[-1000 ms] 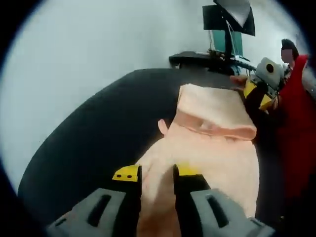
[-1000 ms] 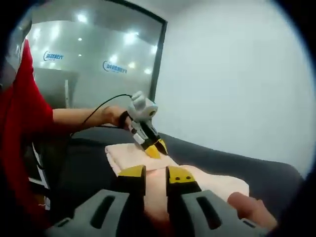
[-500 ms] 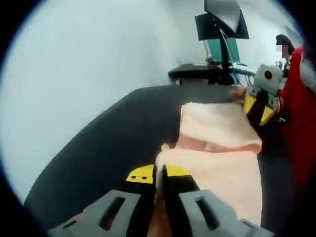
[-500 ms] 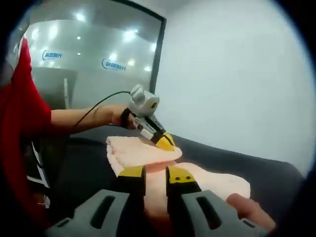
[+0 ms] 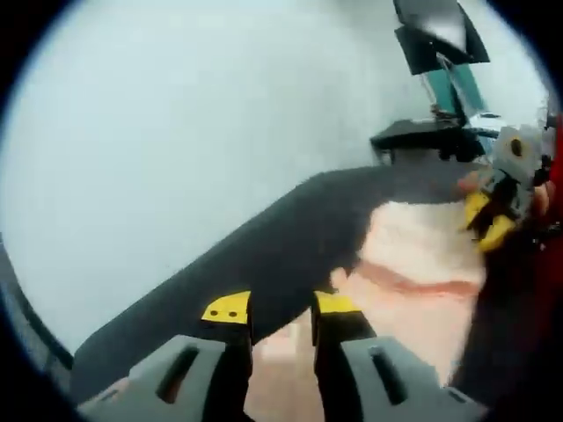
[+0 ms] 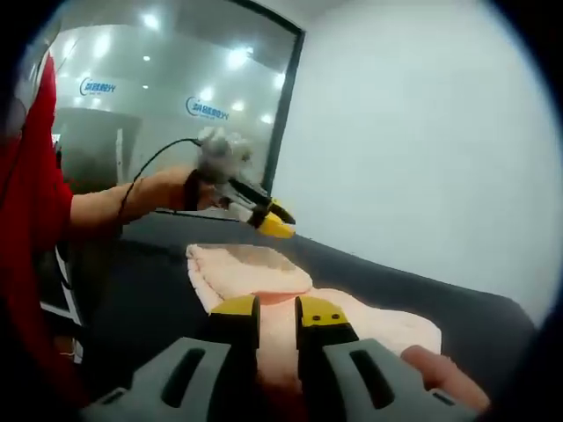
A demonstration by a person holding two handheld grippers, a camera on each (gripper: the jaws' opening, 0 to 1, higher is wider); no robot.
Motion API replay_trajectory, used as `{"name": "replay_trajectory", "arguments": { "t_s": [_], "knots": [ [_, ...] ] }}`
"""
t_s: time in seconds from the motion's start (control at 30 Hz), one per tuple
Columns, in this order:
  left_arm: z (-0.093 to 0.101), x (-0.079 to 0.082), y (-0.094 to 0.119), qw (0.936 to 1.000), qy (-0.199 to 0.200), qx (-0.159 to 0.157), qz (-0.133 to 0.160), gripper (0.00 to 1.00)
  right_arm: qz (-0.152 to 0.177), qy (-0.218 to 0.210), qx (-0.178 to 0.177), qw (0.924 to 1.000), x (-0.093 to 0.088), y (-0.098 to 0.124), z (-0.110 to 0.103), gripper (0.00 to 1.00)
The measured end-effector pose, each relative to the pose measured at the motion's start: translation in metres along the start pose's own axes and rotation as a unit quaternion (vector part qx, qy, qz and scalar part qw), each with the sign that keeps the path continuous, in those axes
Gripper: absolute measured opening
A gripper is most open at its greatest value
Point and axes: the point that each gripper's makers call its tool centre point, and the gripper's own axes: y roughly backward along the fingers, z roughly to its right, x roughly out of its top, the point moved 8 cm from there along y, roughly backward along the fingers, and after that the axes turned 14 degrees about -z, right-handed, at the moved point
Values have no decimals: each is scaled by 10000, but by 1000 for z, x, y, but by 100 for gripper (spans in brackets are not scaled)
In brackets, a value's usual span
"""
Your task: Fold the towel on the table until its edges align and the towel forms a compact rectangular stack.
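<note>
1. Right gripper view: my right tool (image 6: 276, 316) pinches the peach towel (image 6: 264, 277), which lies partly folded on the dark tabletop (image 6: 149, 290).
2. My left tool (image 6: 268, 218) hovers above the towel's far edge, apparently empty; jaw gap unclear.
3. Judgement: one fold laid; next, regrasp that edge and align.

Peach towel (image 6: 255, 272), dark grey table (image 5: 264, 255), yellow-tipped grippers, red sleeve (image 6: 40, 202).
</note>
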Motion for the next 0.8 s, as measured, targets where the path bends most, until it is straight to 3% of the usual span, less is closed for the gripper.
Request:
{"name": "replay_trajectory", "arguments": {
  "t_s": [0.03, 0.13, 0.23, 0.33, 0.43, 0.53, 0.6, 0.8],
  "knots": [
    [18, 0, 7, 10000, -18, -85, -5, 27, 119, -89, -65, 9999, 2, 2, 3, 13],
    [66, -11, 10, 9981, -390, -274, -384, 27, 504, -463, -378, 9969, 8, 12, 20, 13],
    [90, -22, -5, 9958, -493, -140, -755, 27, 827, -990, -723, 9890, 10, 25, 39, 13],
    [99, -27, -23, 9936, -650, 129, -915, 27, 991, -1511, -805, 9802, 7, 34, 50, 13],
    [108, -32, -33, 9891, -866, 212, -1173, 26, 1058, -1710, -808, 9762, 4, 40, 56, 13],
    [103, -32, -37, 9855, -1111, 622, -1119, 15, 1126, -1825, -824, 9733, 4, 42, 58, 13],
    [101, -32, -37, 9841, -1239, 665, -1082, 12, 1160, -1866, -788, 9724, 5, 41, 58, 13],
    [107, -23, -17, 9894, -1142, 539, -720, 8, 1144, -1892, -775, 9722, 5, 40, 57, 13]
  ]
}}
